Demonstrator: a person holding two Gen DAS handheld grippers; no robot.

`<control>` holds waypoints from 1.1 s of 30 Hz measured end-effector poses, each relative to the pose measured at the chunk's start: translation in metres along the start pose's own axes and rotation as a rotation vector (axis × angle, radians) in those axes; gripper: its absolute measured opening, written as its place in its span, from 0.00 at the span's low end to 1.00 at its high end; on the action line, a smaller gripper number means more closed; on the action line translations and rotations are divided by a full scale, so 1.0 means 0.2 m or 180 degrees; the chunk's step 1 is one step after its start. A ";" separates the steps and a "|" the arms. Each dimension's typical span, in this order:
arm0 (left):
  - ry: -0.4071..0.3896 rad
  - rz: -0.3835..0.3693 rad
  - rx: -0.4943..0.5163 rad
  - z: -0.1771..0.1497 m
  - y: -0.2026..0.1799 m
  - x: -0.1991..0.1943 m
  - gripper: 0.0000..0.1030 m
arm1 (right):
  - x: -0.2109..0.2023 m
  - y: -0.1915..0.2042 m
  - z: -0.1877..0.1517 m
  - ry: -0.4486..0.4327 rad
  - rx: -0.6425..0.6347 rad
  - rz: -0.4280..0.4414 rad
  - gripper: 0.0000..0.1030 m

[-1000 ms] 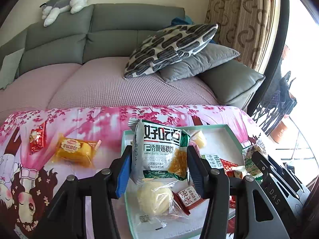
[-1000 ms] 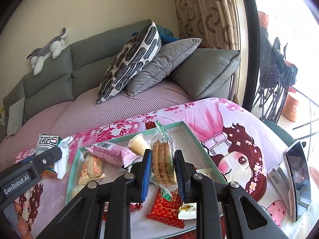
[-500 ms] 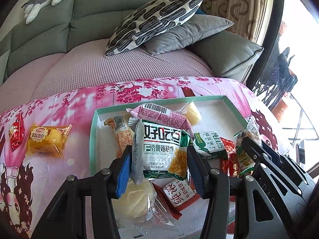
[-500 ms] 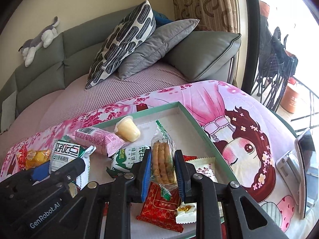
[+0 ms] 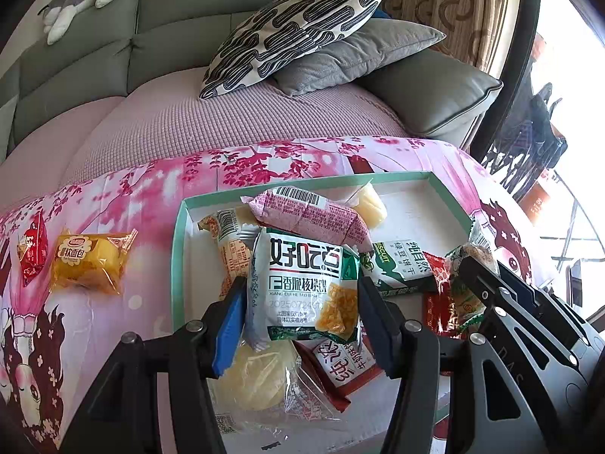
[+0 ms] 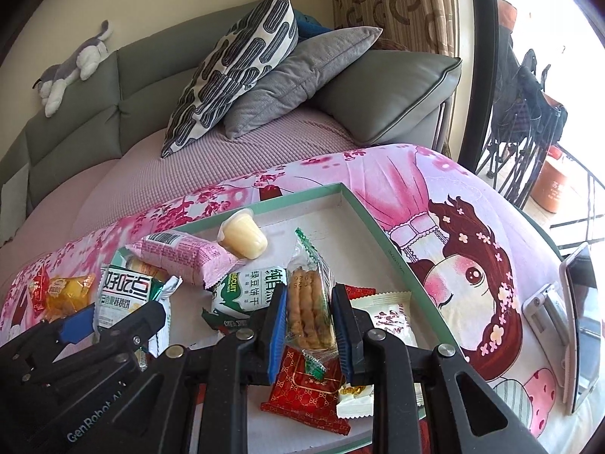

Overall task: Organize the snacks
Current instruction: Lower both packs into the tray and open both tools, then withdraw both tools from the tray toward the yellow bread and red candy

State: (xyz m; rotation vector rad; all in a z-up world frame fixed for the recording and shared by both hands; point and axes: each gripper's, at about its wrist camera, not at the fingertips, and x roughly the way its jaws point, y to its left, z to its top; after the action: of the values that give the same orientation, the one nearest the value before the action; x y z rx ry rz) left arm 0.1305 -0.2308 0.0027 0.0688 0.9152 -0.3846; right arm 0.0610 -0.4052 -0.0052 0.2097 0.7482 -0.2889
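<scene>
The green tray [image 5: 177, 261] sits in the middle of the frame, full of snacks. The left gripper [image 5: 298, 314] has just been opening, and the white walnut snack bag [image 5: 302, 283] stands between its blue pads, maybe still touching them. The right gripper [image 6: 308, 325] is squeezed narrow on the clear cookie pack [image 6: 308, 310], above the tray's lower middle.
</scene>
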 end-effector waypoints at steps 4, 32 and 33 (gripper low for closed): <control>0.0004 0.0053 0.0000 0.00 0.00 -0.03 0.64 | 0.00 0.00 0.01 0.0022 0.0046 -0.0013 0.26; -0.0016 0.0319 -0.0382 -0.03 0.22 -0.19 0.67 | -0.11 0.04 0.01 0.0018 -0.0141 -0.0048 0.56; -0.0006 0.0328 -0.0393 -0.04 0.22 -0.18 0.67 | -0.11 0.05 0.01 0.0022 -0.0147 -0.0051 0.56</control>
State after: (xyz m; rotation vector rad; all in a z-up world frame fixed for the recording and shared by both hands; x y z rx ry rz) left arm 0.1204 -0.1768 0.0223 0.0022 0.9279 -0.2320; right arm 0.0503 -0.3933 0.0118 0.1613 0.7631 -0.2859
